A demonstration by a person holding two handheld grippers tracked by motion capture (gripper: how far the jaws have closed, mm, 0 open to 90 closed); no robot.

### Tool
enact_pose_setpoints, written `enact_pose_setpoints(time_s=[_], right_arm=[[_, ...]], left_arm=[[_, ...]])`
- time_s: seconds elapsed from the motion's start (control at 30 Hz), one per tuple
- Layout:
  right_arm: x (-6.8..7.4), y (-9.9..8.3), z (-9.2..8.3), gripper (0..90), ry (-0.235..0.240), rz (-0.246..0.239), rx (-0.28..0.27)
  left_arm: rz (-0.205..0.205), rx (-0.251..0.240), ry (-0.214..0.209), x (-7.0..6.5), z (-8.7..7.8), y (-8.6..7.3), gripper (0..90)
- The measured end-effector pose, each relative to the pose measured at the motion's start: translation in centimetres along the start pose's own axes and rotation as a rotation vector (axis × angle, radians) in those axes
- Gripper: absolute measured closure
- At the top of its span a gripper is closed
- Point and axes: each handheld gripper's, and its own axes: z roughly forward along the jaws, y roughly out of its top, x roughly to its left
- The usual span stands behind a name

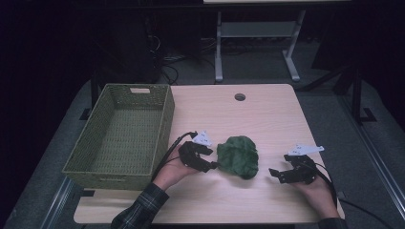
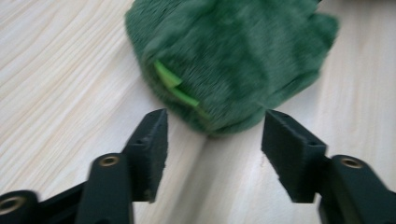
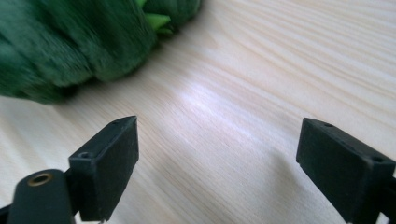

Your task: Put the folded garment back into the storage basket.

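Table: carries all items listed.
Basket: on the table's left part, running from its near edge toward the far edge; its left side overhangs the table's left edge.
Cloth: bunched, on the table, near-centre, right of the basket and apart from it.
Left gripper: between basket and cloth, just left of the cloth, fingers pointing right at it.
Right gripper: right of the cloth, apart from it, near the table's near right corner.
Hole: in the table, far centre, behind the cloth.
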Motion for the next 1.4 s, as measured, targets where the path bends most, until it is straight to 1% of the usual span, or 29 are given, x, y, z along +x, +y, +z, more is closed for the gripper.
enact_pose_setpoints(time_s=[0.03,0.07,0.1,0.13,0.2,0.27,0.33,0.43,0.47,0.53,0.63,0.77,0.8,0.93,1.1,1.13,1.2,1.23,1.27,1.37,1.4], right_arm=[[0.1,0.0,0.2,5.2,-0.015,-0.003,0.008],[0.1,-0.1,0.3,2.8,-0.026,-0.005,0.016],[0.2,-0.1,0.4,2.7,-0.033,-0.006,0.016],[0.2,-0.1,0.5,2.7,-0.037,-0.006,0.018],[0.1,-0.2,0.7,2.6,-0.041,-0.008,0.021],[0.0,-0.3,0.9,1.8,-0.056,-0.024,0.030],[0.0,-0.4,1.0,1.8,-0.051,-0.014,0.023],[-0.2,-0.6,1.0,1.8,-0.043,-0.024,0.007],[-0.2,-0.6,1.1,1.7,-0.036,-0.014,0.007],[-0.2,-0.7,1.1,1.7,-0.031,-0.018,-0.003],[-0.3,-0.7,1.1,1.7,-0.029,-0.020,-0.006],[-0.3,-0.7,1.1,1.7,-0.030,-0.020,-0.006],[-0.3,-0.7,1.1,1.7,-0.030,-0.021,-0.006],[-0.3,-0.7,1.1,1.7,-0.030,-0.020,-0.006],[-0.3,-0.7,1.1,1.7,-0.030,-0.020,-0.006],[-0.3,-0.7,1.1,1.7,-0.030,-0.020,-0.005],[-0.3,-0.7,1.1,1.8,-0.030,-0.020,-0.005],[-0.3,-0.7,1.1,1.8,-0.030,-0.019,-0.005],[-0.3,-0.7,1.1,1.7,-0.030,-0.020,-0.005],[-0.3,-0.7,1.1,1.7,-0.030,-0.020,-0.005],[-0.3,-0.7,1.1,1.8,-0.030,-0.021,-0.005]], left_arm=[[0.005,-0.001,-0.003,-0.1,0.0,0.1,35.0],[0.008,-0.004,-0.016,-0.1,-0.1,0.3,32.4],[0.012,-0.005,-0.030,-0.1,-0.1,0.4,28.8],[0.024,-0.003,-0.033,-0.1,-0.2,0.6,26.2],[0.033,-0.013,-0.042,-0.2,-0.2,1.0,23.0],[0.058,-0.019,-0.050,-0.2,-0.3,1.5,20.0],[0.090,-0.018,-0.049,-0.2,-0.3,2.1,17.3],[0.118,-0.027,-0.060,-0.1,0.1,3.0,15.7],[0.127,-0.023,-0.062,0.0,0.2,3.2,15.6],[0.140,-0.018,-0.061,0.2,0.6,3.7,15.7],[0.140,-0.018,-0.064,0.7,1.3,4.1,15.6],[0.156,-0.002,-0.072,1.6,2.3,4.2,14.8],[0.153,0.000,-0.078,1.7,2.5,4.3,14.8],[0.167,0.015,-0.096,2.2,3.7,4.3,14.1],[0.181,0.073,-0.123,1.9,5.6,3.8,13.9],[0.182,0.088,-0.119,1.8,5.9,3.7,13.9],[0.190,0.103,-0.121,1.7,6.5,3.4,13.9],[0.183,0.106,-0.123,1.7,6.8,3.3,13.9],[0.186,0.114,-0.122,1.6,7.0,3.2,13.9],[0.183,0.118,-0.118,1.5,7.4,2.9,13.6],[0.189,0.123,-0.112,1.5,7.5,2.8,13.6]])
